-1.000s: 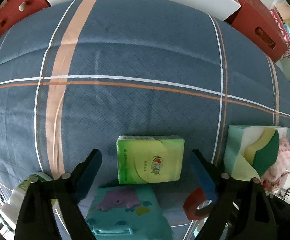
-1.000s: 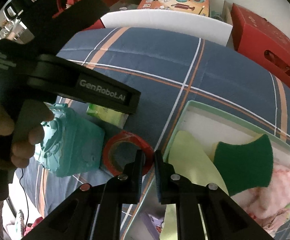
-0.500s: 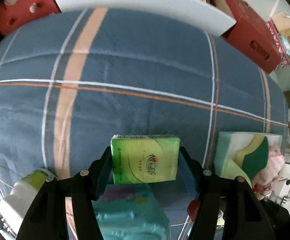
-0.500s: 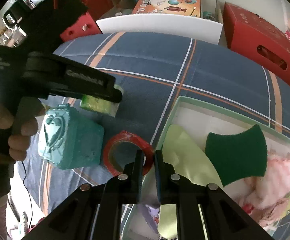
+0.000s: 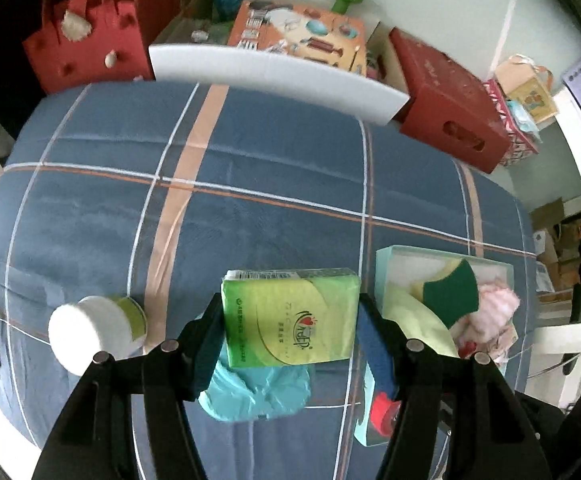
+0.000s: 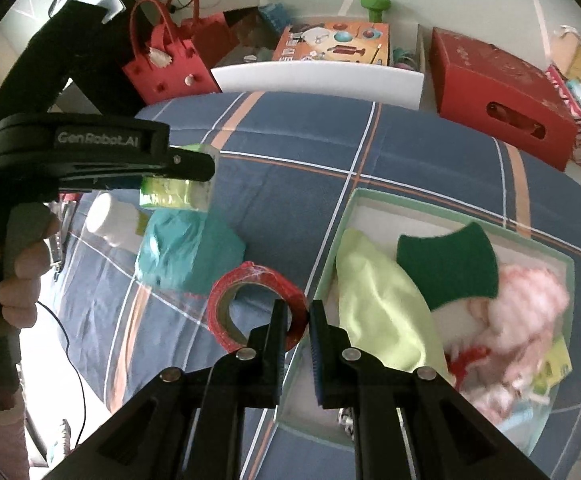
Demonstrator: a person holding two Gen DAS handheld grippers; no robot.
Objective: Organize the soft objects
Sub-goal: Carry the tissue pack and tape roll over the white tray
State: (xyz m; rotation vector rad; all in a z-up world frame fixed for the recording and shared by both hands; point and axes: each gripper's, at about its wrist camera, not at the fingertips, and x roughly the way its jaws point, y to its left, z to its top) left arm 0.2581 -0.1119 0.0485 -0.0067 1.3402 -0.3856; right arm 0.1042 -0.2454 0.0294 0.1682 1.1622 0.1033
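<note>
My left gripper (image 5: 290, 320) is shut on a green tissue pack (image 5: 290, 316) and holds it in the air above the blue plaid bed; the pack also shows in the right wrist view (image 6: 174, 194). To its right lies a pale green box (image 5: 382, 264) holding a yellow cloth (image 6: 378, 300), a green sponge (image 6: 446, 264) and a pink fluffy thing (image 6: 526, 300). My right gripper (image 6: 296, 316) is shut and empty, just above the box's left rim (image 6: 326, 260).
A teal soft case (image 6: 182, 252), a red tape roll (image 6: 254, 304) and a white-capped bottle (image 6: 110, 220) lie on the bed below the left gripper. Red boxes (image 6: 502, 96), a red bag (image 6: 166, 64) and a white board (image 6: 314, 76) line the far edge.
My left gripper closed on the tissue pack and lifted it off the bed. The right gripper rose a little and stayed shut.
</note>
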